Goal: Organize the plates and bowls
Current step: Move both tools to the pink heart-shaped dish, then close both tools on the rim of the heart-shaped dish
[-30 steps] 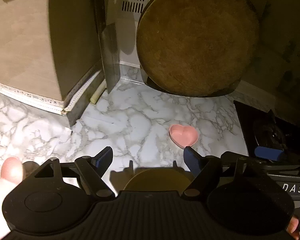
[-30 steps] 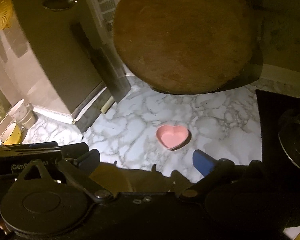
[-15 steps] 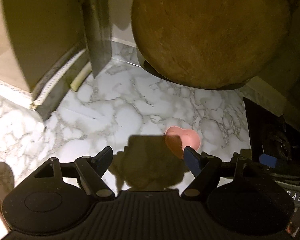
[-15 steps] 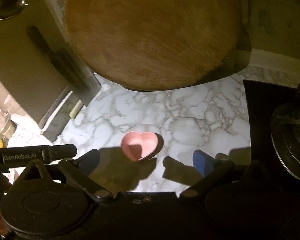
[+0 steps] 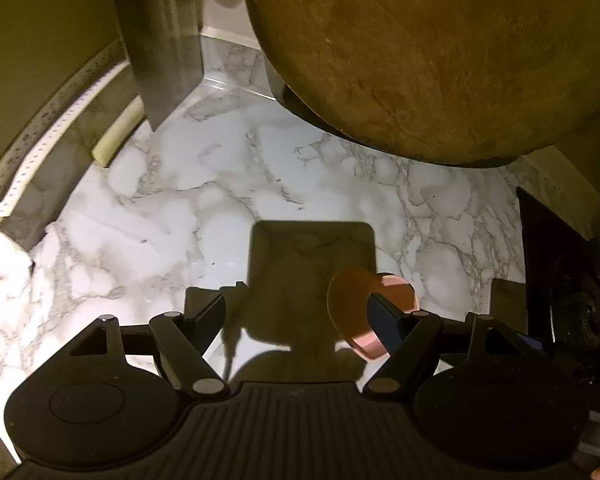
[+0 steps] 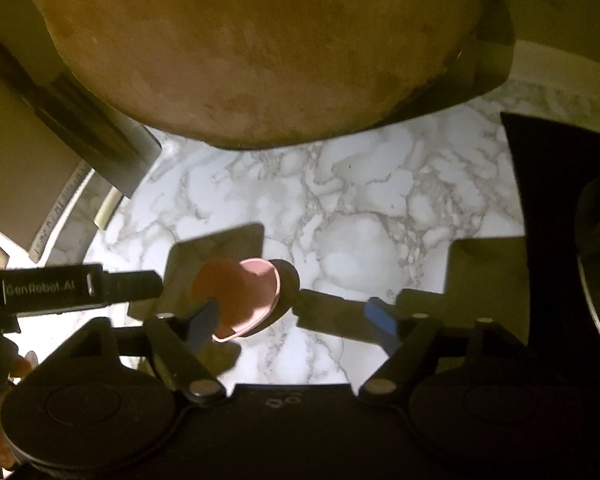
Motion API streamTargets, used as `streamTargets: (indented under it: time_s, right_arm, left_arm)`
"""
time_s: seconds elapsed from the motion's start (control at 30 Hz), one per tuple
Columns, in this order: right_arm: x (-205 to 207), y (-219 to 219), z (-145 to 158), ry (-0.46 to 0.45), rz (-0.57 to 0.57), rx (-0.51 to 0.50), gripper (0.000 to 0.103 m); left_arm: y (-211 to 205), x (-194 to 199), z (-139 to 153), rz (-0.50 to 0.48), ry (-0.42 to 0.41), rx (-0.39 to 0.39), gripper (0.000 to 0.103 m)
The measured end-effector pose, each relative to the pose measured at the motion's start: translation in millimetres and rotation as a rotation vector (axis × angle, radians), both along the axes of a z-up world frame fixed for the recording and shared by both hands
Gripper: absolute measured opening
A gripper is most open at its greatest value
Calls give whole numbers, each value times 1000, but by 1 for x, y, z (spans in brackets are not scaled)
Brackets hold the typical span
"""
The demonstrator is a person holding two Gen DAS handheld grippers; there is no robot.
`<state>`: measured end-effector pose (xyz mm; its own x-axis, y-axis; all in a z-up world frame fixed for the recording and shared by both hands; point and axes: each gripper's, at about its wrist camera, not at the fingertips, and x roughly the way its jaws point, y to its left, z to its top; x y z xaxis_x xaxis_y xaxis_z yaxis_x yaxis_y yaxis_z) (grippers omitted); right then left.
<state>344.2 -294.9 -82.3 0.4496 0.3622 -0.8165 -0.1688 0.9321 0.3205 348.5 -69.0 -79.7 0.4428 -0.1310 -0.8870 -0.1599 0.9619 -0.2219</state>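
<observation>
A small pink heart-shaped dish (image 5: 356,304) lies on the white marble counter (image 5: 204,200). In the left wrist view it sits at my left gripper's (image 5: 296,312) right fingertip (image 5: 382,318), partly in shadow. My left gripper is open and empty. In the right wrist view the same dish (image 6: 244,296) lies at my right gripper's (image 6: 294,316) left fingertip (image 6: 204,322). My right gripper is open and empty. The left gripper's body (image 6: 60,290) shows at the left of that view.
A large round wooden board (image 5: 440,48) leans against the back wall, also in the right wrist view (image 6: 260,44). A black stove (image 6: 560,220) borders the counter on the right. A cleaver (image 5: 168,40) and a cabinet (image 5: 40,60) stand at the left.
Both grippers have moved forward and down toward the pink dish. It went from well ahead of the fingers to level with the fingertips. Both stay open.
</observation>
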Motion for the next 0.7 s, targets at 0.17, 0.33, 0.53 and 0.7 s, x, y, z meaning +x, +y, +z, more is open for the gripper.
streamTargets:
  time_s: [0.17,0.33,0.53,0.7]
  right_arm:
    - [8,3,-10,18,18,3,68]
    - [14,6,-17,31,35,18,55]
    - [19,10,-24,41,42,37,39]
    - [21,13,-26,44,47,46,25]
  left_arm:
    - [-9,9,-10,-28,3,23,77]
    - [-9,16,-16,-23,10,13,76]
    - [-11,20,-24,-20,37,6,62]
    - [-15,21,-28,-29,41,-10,43]
